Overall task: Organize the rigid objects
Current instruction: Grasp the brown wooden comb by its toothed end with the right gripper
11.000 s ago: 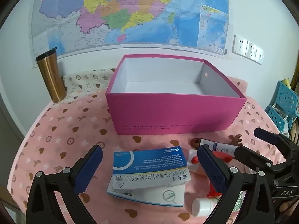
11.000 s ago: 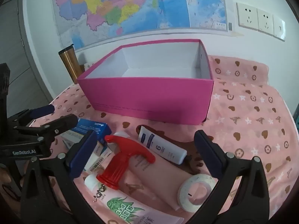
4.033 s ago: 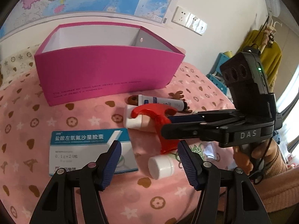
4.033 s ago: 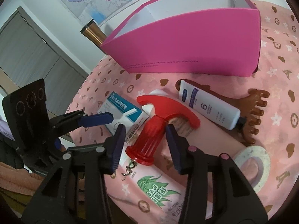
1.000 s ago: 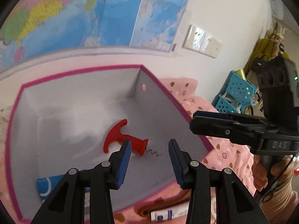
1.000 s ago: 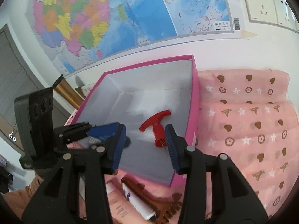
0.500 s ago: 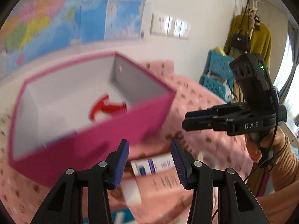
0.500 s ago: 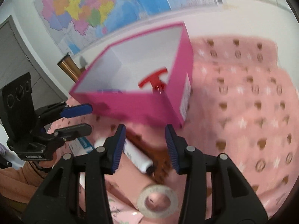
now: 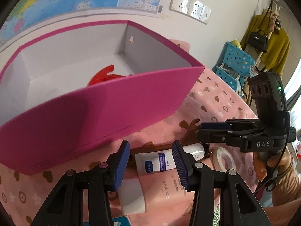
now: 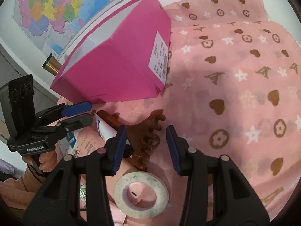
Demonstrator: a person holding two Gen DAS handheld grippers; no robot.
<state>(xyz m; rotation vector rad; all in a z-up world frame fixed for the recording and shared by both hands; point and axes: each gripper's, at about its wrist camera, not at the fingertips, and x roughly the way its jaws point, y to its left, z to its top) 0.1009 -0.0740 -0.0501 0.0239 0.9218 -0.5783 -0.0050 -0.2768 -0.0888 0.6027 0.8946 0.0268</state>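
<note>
I hold my left gripper (image 9: 150,156) open and empty over the white tube (image 9: 169,159), my right gripper (image 10: 144,141) open above the brown comb (image 10: 144,141), because both must go into the pink box (image 9: 112,109) beside them.

Both views are bright and evenly lit, daylight entering from a window (image 9: 293,94) at the left-wrist view's right edge. Shadows fall soft on the pink cloth (image 10: 235,94) (fisheye bending curves every edge, with black vignetted corners). Focus is sharp, with little blur.
</note>
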